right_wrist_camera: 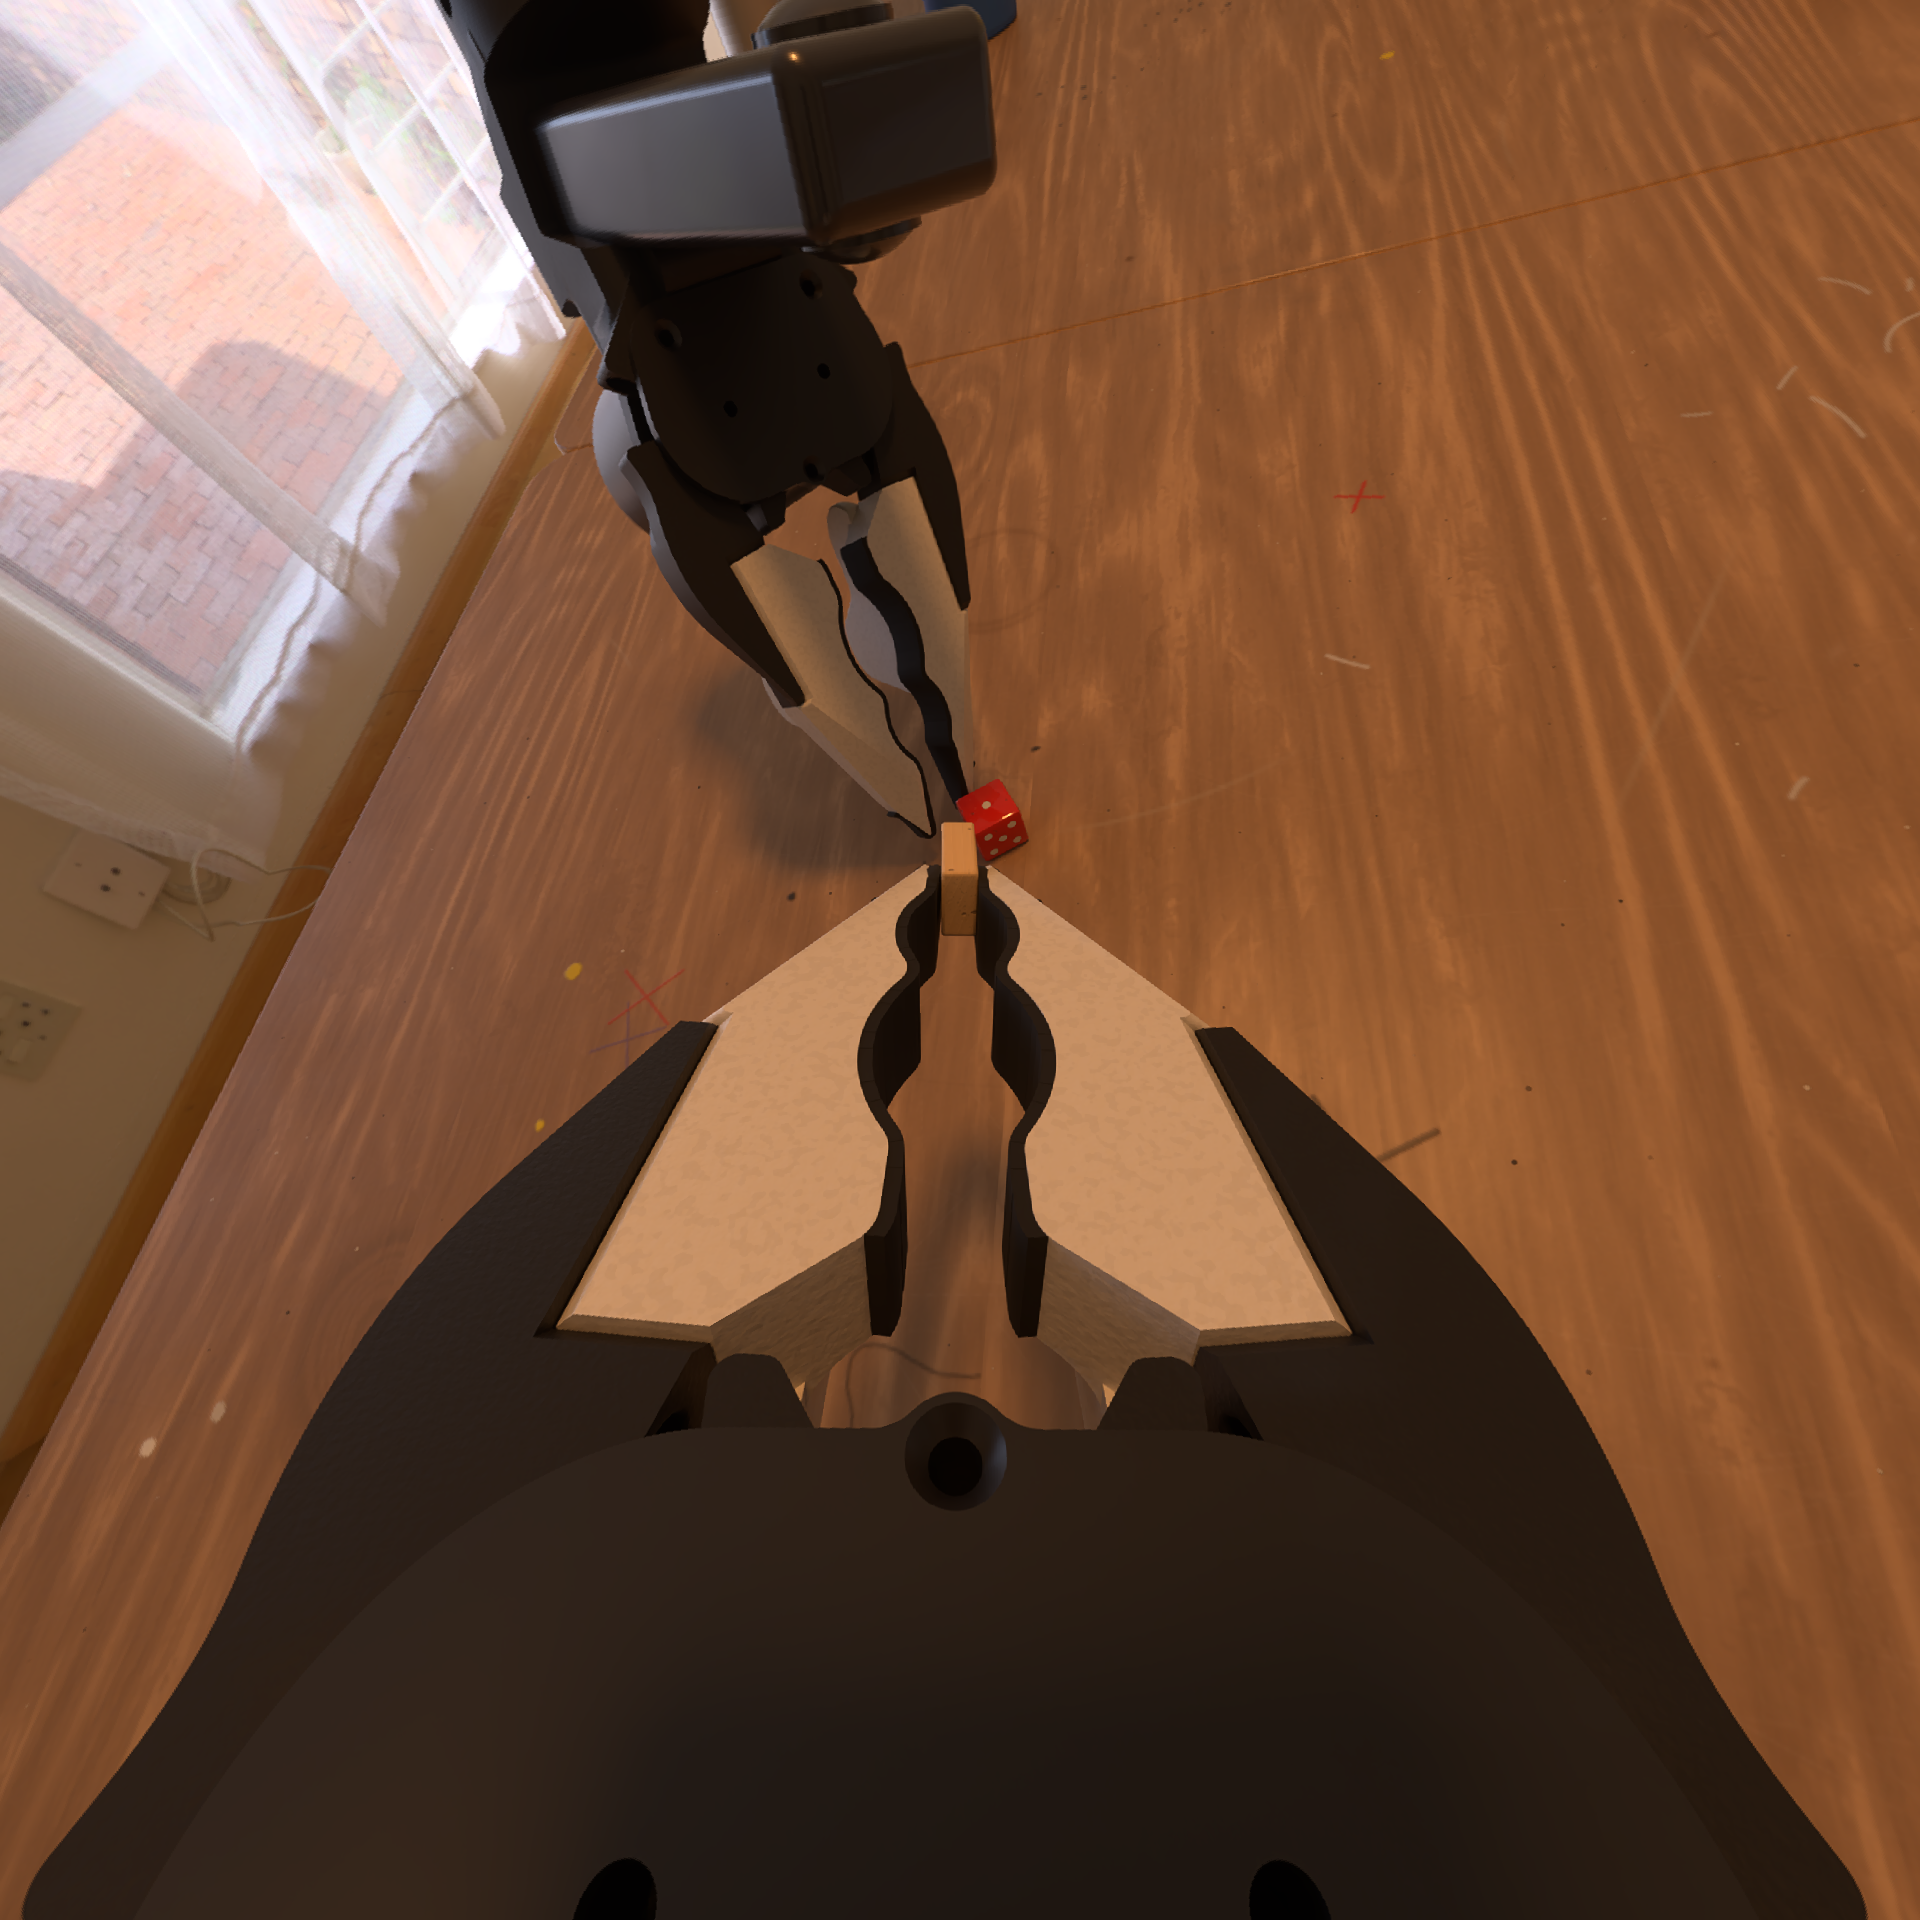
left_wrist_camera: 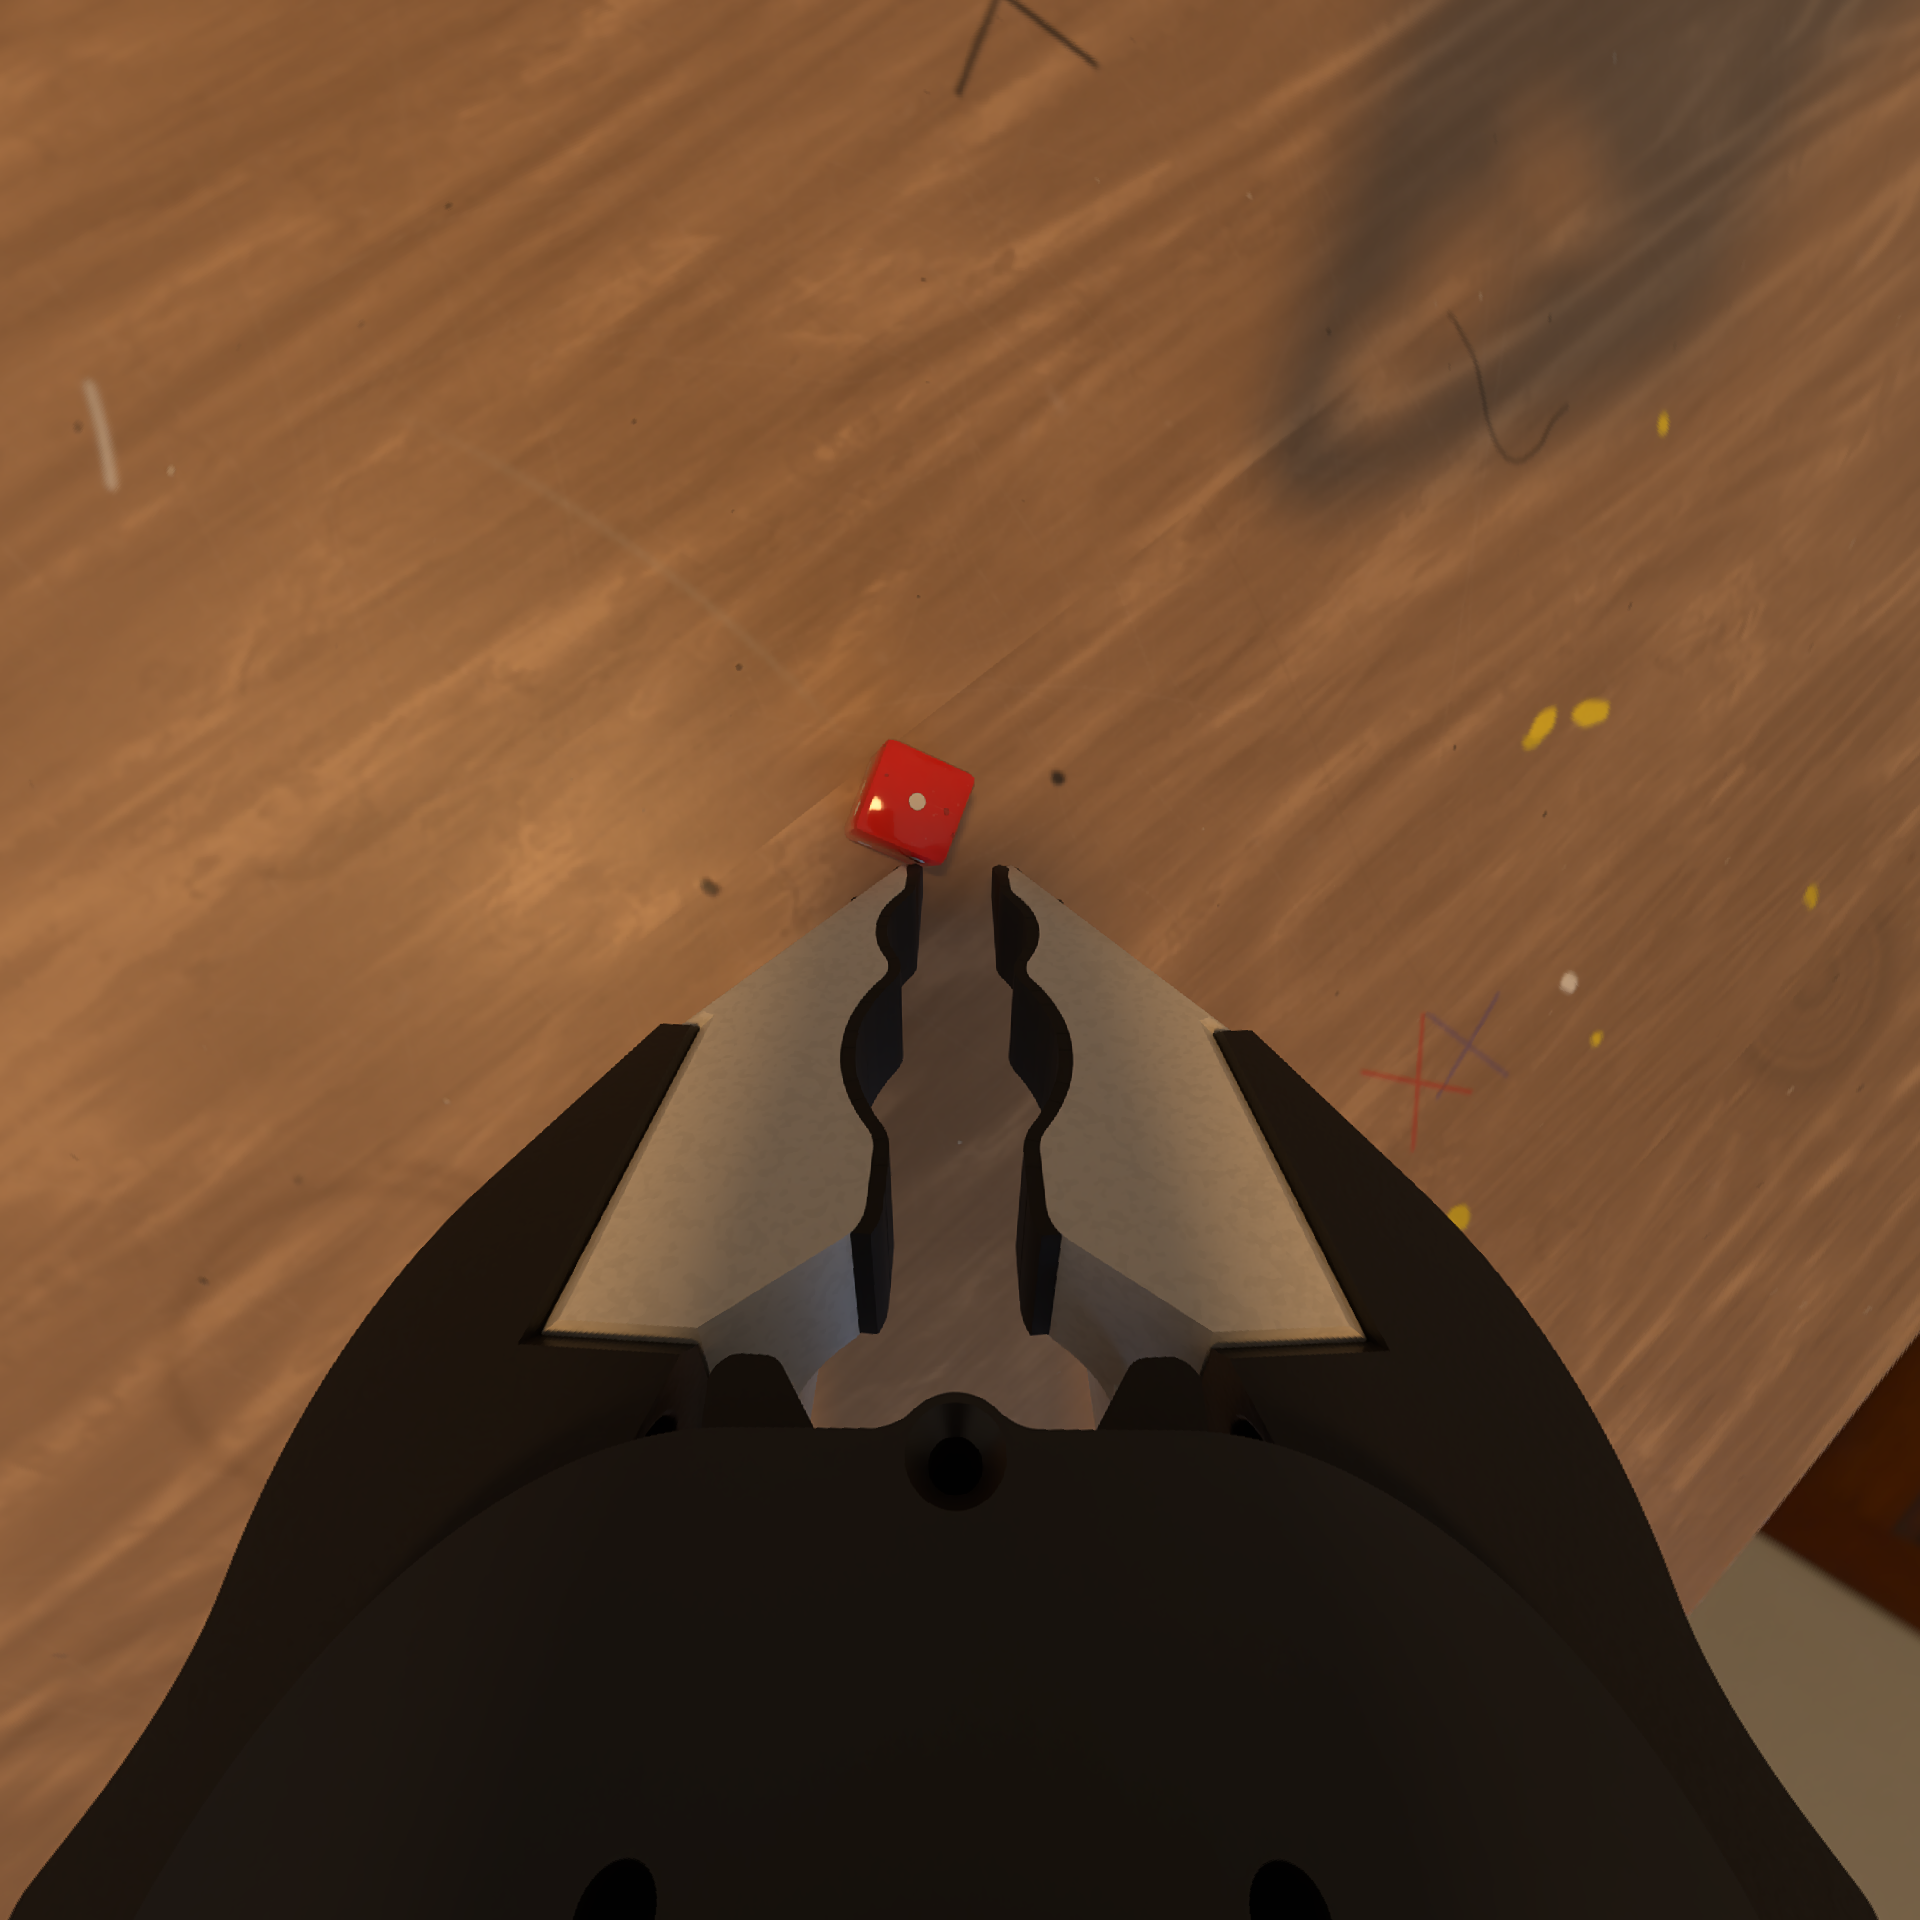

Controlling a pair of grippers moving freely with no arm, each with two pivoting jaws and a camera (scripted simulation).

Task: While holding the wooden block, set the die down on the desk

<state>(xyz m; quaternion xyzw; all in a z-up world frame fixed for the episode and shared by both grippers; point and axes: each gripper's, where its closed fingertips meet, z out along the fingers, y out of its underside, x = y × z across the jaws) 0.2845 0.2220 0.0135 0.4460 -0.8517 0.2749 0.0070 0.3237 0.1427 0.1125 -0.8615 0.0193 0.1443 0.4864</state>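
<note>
No words, brands or labels can be read anywhere. The only number is on the die (left_wrist_camera: 912, 802): its upward face shows one white pip, and in the right wrist view a side face bears several pips, too small to count surely. The desk (left_wrist_camera: 520, 520) carries hand-drawn marks: a red and purple cross (left_wrist_camera: 1434, 1070), a small red cross (right_wrist_camera: 1358, 497) and dark scribbles (left_wrist_camera: 1507, 395).

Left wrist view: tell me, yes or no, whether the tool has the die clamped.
No: the red die lies on the desk just beyond the left tool's parted tips.
</note>
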